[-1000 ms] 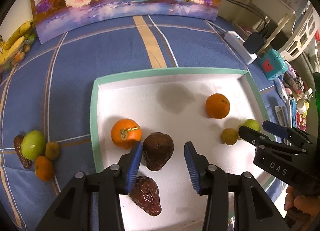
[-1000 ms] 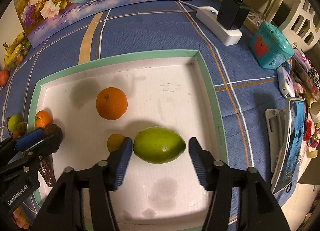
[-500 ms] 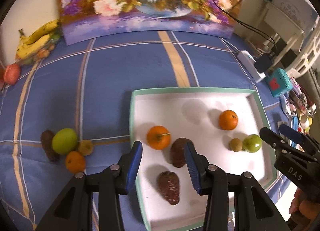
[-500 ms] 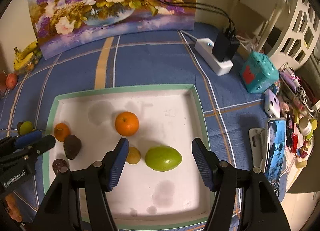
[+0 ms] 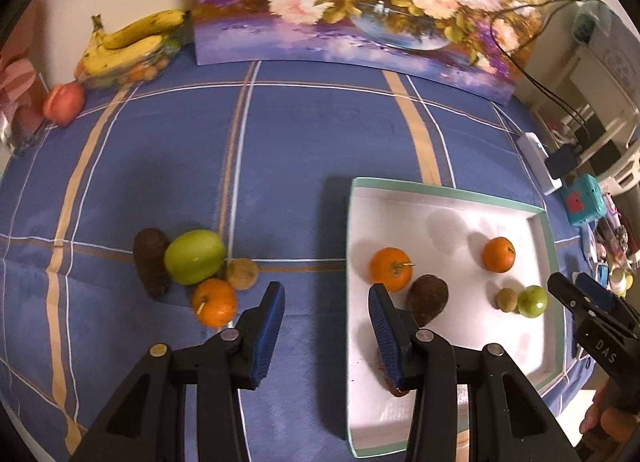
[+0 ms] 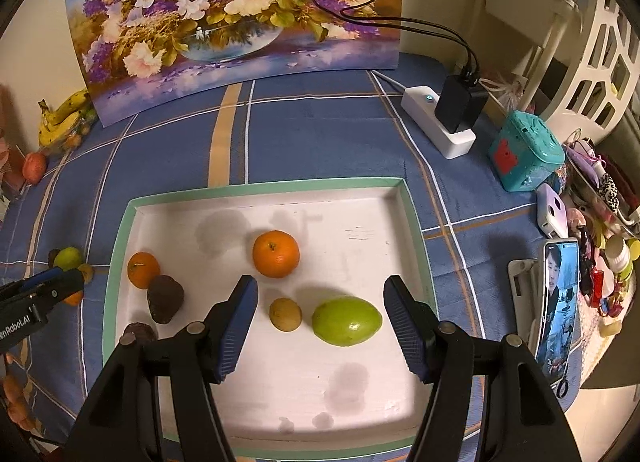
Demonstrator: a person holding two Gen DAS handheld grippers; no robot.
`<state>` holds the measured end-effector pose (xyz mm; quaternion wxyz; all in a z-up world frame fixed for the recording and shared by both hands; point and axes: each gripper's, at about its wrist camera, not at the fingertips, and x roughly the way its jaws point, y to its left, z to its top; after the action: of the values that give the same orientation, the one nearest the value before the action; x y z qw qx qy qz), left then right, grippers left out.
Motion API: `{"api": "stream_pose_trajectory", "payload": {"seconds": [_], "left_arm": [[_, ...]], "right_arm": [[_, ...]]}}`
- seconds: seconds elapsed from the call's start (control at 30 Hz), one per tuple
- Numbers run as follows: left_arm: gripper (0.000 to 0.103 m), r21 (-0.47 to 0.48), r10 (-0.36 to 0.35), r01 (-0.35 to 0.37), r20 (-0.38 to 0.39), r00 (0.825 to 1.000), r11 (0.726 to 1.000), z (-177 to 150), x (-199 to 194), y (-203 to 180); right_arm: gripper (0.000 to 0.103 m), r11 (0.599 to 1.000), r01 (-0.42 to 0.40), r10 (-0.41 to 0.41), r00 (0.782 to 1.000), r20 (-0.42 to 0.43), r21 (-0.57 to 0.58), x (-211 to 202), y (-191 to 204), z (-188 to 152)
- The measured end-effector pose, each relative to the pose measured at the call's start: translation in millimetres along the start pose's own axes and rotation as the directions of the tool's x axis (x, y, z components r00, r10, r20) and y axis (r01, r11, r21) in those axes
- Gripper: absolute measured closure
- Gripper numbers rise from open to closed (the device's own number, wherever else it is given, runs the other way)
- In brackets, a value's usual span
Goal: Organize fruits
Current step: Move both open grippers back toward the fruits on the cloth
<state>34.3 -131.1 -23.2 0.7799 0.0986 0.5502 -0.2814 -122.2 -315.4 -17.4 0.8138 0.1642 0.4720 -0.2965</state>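
A white tray with a green rim [image 5: 448,193] [image 6: 264,187] lies on the blue cloth. It holds two oranges [image 6: 276,254] [image 6: 143,270], a green fruit [image 6: 346,321], a small yellow-brown fruit [image 6: 285,314] and two dark brown fruits [image 6: 165,298] [image 6: 140,332]. On the cloth left of the tray lie a green fruit [image 5: 195,256], an orange [image 5: 214,302], a small brown fruit [image 5: 242,273] and a dark brown fruit [image 5: 151,262]. My left gripper [image 5: 326,322] is open and empty above the tray's left edge. My right gripper [image 6: 318,322] is open and empty above the green fruit.
A flower painting [image 6: 240,21] stands at the back. Bananas [image 5: 128,43] and a red fruit [image 5: 64,103] lie at the back left. A power strip with a charger [image 6: 448,117], a teal box [image 6: 526,149], a phone [image 6: 558,302] and clutter line the right side.
Both grippers have risen and pulled back from the tray. The left one has swung left, so the loose fruits on the cloth show. Both stay open and empty.
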Motion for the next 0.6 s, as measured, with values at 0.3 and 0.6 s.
{"api": "stream_pose_trajectory", "payload": {"seconds": [0.3, 0.6], "left_arm": [[0.035, -0.060, 0.036, -0.037, -0.010, 0.999, 0.998, 0.3, -2.0, 19.8], [0.011, -0.090, 0.120, -0.124, -0.049, 0.992, 0.988, -0.2, 6.0, 32.6]], "right_arm": [[0.036, 1.000, 0.002, -0.002, 1.000, -0.005, -0.012, 2.0, 3.7, -0.3], [0.035, 1.000, 0.005, -0.005, 1.000, -0.016, -0.026, 5.7, 8.2, -1.3]]}}
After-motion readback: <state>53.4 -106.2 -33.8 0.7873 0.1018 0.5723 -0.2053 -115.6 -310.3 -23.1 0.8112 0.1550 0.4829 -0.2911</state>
